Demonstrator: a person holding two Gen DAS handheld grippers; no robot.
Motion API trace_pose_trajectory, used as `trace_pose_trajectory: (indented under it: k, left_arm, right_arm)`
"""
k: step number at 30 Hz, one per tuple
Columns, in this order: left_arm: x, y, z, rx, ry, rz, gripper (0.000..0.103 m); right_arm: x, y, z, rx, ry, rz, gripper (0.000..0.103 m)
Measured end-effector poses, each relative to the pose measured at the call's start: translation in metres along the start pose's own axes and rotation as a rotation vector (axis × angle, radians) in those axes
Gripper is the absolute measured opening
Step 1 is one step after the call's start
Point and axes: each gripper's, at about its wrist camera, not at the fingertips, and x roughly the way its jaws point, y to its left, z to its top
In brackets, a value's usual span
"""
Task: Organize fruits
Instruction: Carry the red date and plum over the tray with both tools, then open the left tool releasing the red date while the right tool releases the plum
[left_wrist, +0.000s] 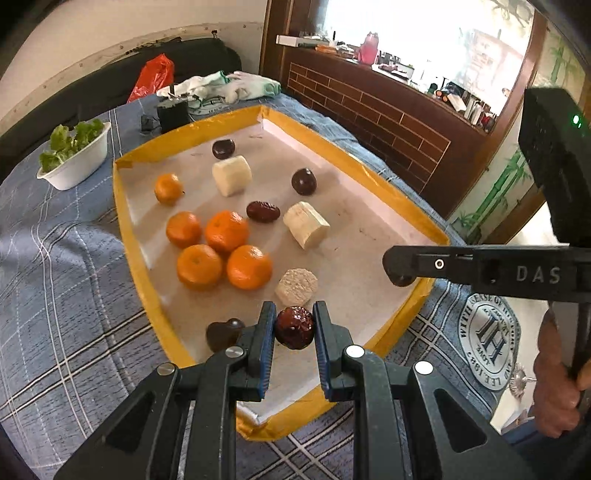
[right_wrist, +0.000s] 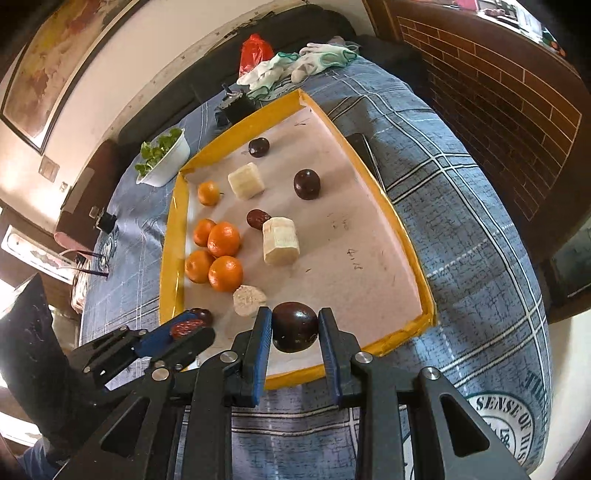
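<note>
Over the near edge of the yellow-rimmed tray, both grippers hold fruit. Left gripper: jaws nearly closed, blue pads clamped on a wrinkled red date. Right gripper: jaws narrow, pads pressed on a smooth dark plum.

Positions in the left wrist view, with the held date as centre:
- A dark heart-shaped fruit lies at 9 o'clock, just beside the left finger.
- A pale round slice lies at 12 o'clock, near.
- Four oranges are clustered at 11 o'clock, touching one another; a fifth, smaller orange sits farther out, apart from them.
- Two pale cut chunks lie mid-tray, with a second red date between them.
- Two more dark plums sit toward the far rim.

A white bowl of greens stands on the blue checked cloth at 10 o'clock, outside the tray. A hand grips the right gripper's handle at 3 o'clock.
</note>
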Motion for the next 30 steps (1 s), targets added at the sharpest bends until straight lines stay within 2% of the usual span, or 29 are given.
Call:
trace_pose_trajectory:
  k: [7, 13, 30]
  left_arm:
    - [0.019, -0.011, -0.005, 0.061, 0.033, 0.051, 0.019]
    - [0.027, -0.023, -0.011, 0.123, 0.046, 0.066, 0.019]
    - [0.031, -0.025, -0.010, 0.173, 0.024, 0.111, 0.021]
  right_arm:
    - [0.018, 0.002, 0.005, -0.040, 0.041, -0.006, 0.029]
    - [0.031, 0.005, 0.007, -0.061, 0.070, -0.029, 0.029]
    - [0.037, 0.011, 0.009, -0.098, 0.075, -0.079, 0.029]
